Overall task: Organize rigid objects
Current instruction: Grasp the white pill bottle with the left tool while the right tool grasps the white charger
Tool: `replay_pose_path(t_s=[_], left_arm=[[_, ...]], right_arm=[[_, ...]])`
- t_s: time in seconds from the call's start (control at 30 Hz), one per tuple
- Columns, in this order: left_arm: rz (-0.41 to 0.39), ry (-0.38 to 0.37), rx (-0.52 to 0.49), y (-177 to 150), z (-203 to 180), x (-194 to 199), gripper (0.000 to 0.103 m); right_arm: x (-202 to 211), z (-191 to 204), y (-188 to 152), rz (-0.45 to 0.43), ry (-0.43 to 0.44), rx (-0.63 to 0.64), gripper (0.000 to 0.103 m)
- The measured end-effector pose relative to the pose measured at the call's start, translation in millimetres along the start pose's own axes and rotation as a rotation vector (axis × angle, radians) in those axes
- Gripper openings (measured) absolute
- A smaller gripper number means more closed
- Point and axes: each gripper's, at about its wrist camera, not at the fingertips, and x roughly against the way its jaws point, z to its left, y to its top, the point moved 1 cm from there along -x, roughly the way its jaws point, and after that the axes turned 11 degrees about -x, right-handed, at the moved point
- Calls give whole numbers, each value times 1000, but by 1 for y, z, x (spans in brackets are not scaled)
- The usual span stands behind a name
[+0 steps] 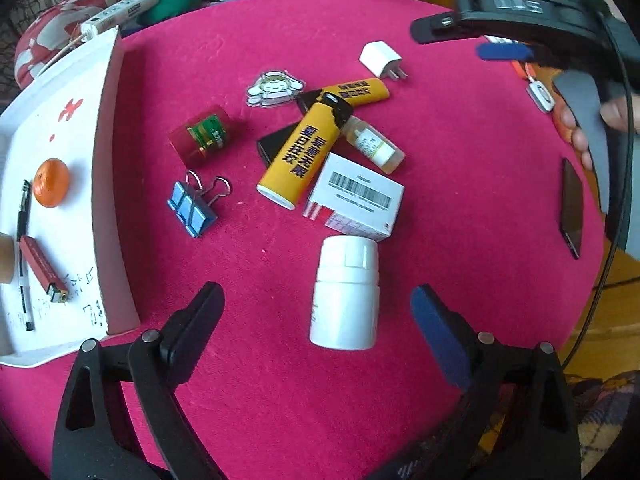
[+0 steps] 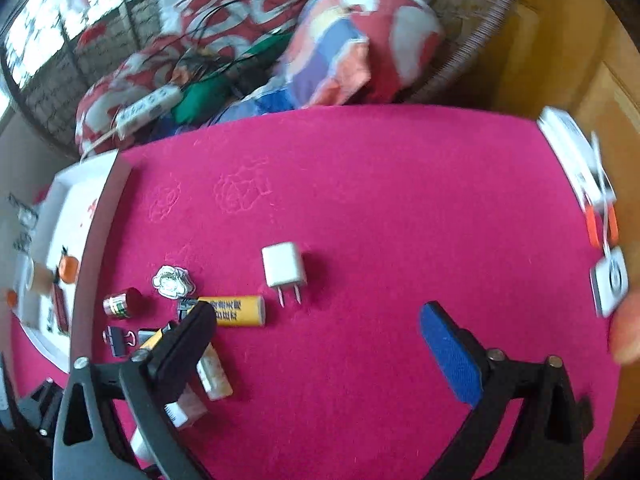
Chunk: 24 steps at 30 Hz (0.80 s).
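Note:
On the pink tabletop (image 1: 460, 200) lies a cluster: a white pill bottle (image 1: 346, 292) on its side, a white barcode box (image 1: 356, 196), two yellow tubes (image 1: 296, 160) (image 1: 360, 90), a small dropper bottle (image 1: 374, 144), a blue binder clip (image 1: 192, 208), a red-green battery (image 1: 204, 136) and a white charger plug (image 1: 380, 58). My left gripper (image 1: 316, 294) hangs open over the pill bottle, its pads well apart from the bottle. My right gripper (image 2: 318, 312) is open and empty, just near of the charger plug (image 2: 282, 266) and right of a yellow tube (image 2: 236, 310).
A white tray (image 1: 108, 160) at the left holds an orange (image 1: 51, 182), a pen and a red lighter (image 1: 42, 266). A dark phone (image 1: 572, 208) and a small white device (image 2: 610, 280) lie at the right edge. Cushions and a power strip (image 2: 148, 110) sit behind.

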Motion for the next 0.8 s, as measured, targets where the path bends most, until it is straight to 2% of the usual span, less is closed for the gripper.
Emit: replay_pose_path(t_s=[0.03,0.07,0.13,0.17,0.23,0.3,0.33,0.37,0.5,0.53,0.57,0.6,0.7,0.8], left_arm=[[2,6,6,1,-2,-3,95],[5,9,11,0,-3,-4,90],[19,22,15,-1,-4,-8,82],[25,27,18,-2,-5,-10,81],[28,36,25,-4,-7,-12,81],[28,47,32,-6,-6,-13,75],[32,49,35,-7,-7,-14,71],[37,53,37,-8,-7,-16,71],[46,59,37,-10,-11,-20,69],[46,54,34,-12,-12,-20,58],[48,48,29,-13,-14,-22,42],[50,56,21,-12,-17,-23,39],[33,62,12,-15,-24,-21,37],[4,50,21,-15,-27,-14,36]], right_arm=[[-6,5,3,12,0,30,86],[-12,9,6,23,-3,50,78],[-26,14,11,59,6,75,69],[-32,16,12,79,11,81,65],[-43,18,14,107,17,94,59],[-49,21,15,119,24,111,54],[-51,24,15,127,28,121,48],[-54,26,14,137,29,130,43],[-61,33,9,161,8,171,36],[-62,34,7,164,2,182,29],[-61,33,6,165,4,186,27],[-60,32,6,164,14,188,27],[-49,28,4,132,28,207,26],[-30,18,3,105,73,158,26]])
